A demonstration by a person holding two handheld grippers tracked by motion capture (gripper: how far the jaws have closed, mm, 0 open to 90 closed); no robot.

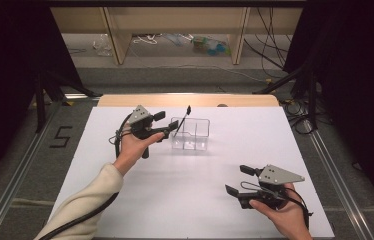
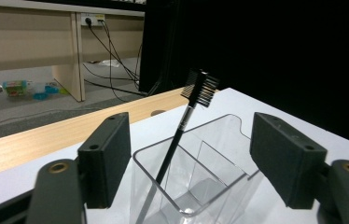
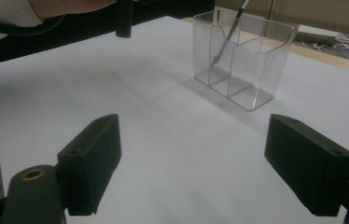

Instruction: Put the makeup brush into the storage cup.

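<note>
A clear plastic organiser box [image 1: 191, 134] stands on the white table top [image 1: 195, 200], a little back of centre. A black brush [image 1: 181, 123] with a comb head leans in its left compartment, head up. My left gripper [image 1: 165, 121] is open just left of the box, at rim height. In the left gripper view the box [image 2: 219, 154] and the brush [image 2: 178, 136] lie between the open jaws of my left gripper [image 2: 196, 158], untouched. My right gripper [image 1: 239, 180] is open and empty near the front right. My right gripper [image 3: 210, 163] faces the box [image 3: 252, 60] from a distance.
A wooden table edge [image 1: 187, 100] runs behind the white sheet. Beyond it are shelf legs, cables and clutter on the floor. Dark stands flank both sides. The person's left hand [image 3: 70, 7] and sleeve sit at the right gripper view's top left.
</note>
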